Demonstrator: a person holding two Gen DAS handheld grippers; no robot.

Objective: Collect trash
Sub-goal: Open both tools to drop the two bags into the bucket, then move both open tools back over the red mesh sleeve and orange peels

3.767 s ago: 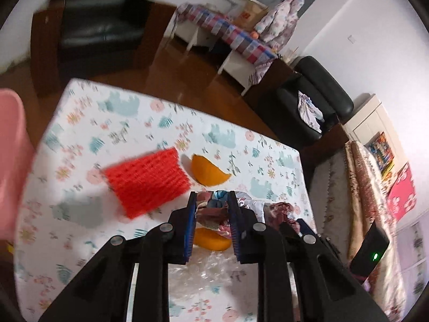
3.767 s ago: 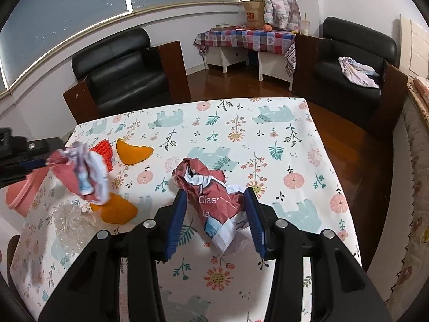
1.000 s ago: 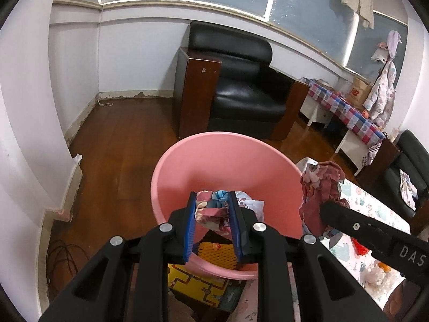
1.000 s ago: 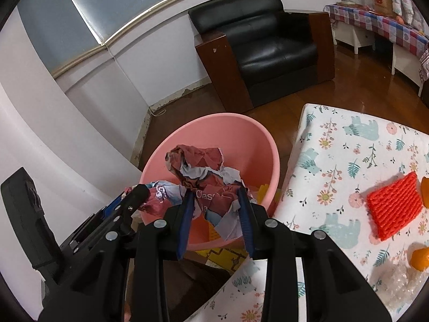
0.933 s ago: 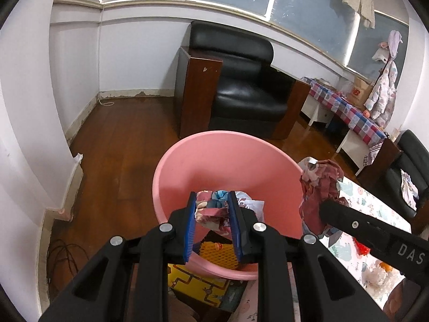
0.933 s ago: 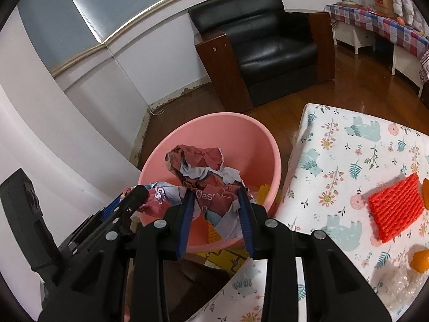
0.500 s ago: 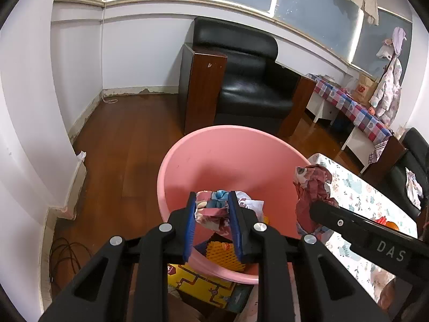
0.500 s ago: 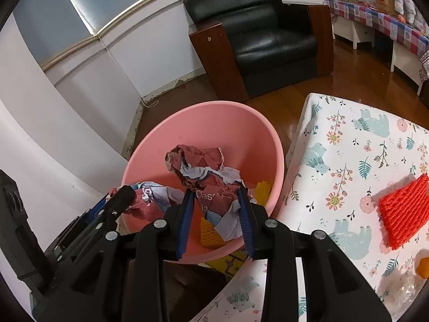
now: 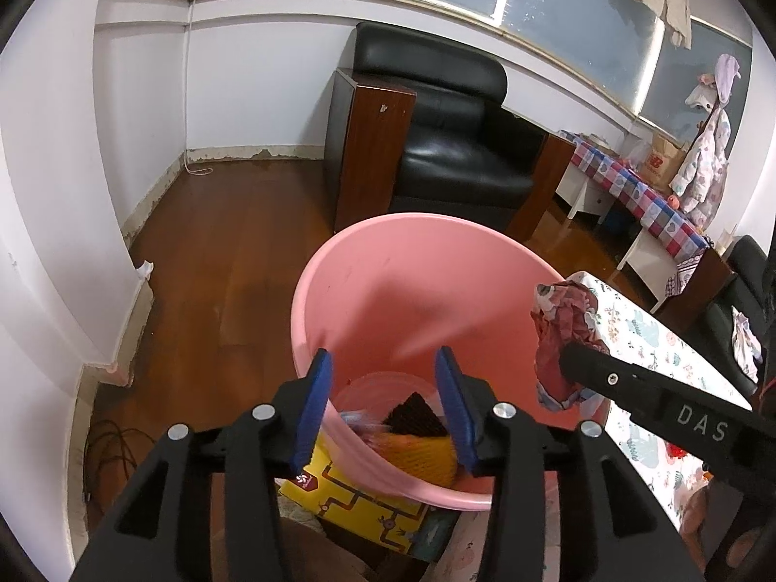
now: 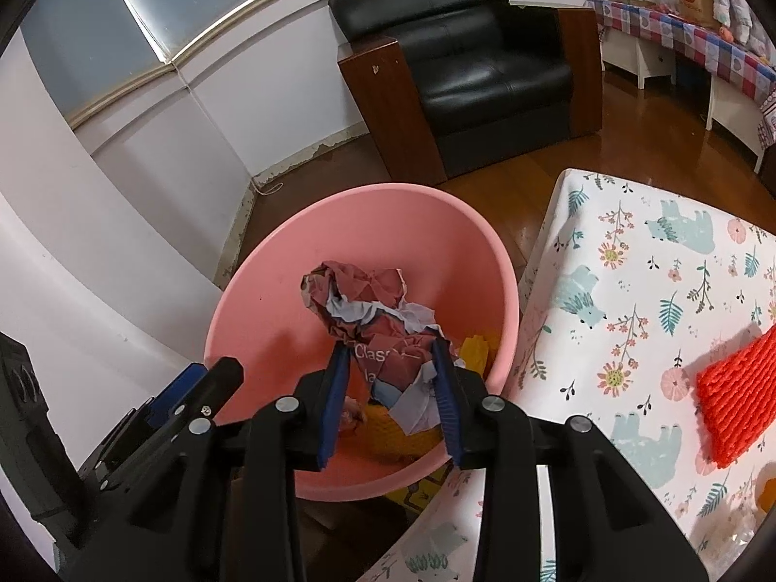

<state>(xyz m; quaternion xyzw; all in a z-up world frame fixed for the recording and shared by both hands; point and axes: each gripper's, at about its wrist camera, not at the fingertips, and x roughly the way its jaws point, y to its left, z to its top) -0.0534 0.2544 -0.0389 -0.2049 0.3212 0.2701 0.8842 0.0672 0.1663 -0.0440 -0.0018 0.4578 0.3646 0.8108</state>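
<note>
left gripper (image 9: 383, 407) is over the round pink plastic bin (image 9: 388, 262), blue pads spread wide with nothing between them; its jaws have just been opening. down in the bin, in the gap between the pads: a yellow mesh piece (image 9: 422, 456), a dark triangular scrap (image 9: 414, 419) and some clear plastic, all lying loose.

right gripper (image 10: 390, 388) is also over the bin, blue pads (image 10: 333, 397) pinched on a crumpled dark-red and pale-blue paper wad (image 10: 373, 320). most of the wad sticks out above and past the fingertips, hanging inside the bin's rim. from the left wrist view the same wad sits at the bin's right edge, on the tip of the right gripper.

bin stands on the wooden floor, hard against the edge of the table with the white floral animal-print cloth (image 10: 645, 291). a red knitted mesh pad (image 10: 737, 397) lies on the cloth, well apart from the bin. a yellow printed box (image 9: 354, 494) sits under the bin's near rim. black leather armchair (image 10: 485, 63) behind.
</note>
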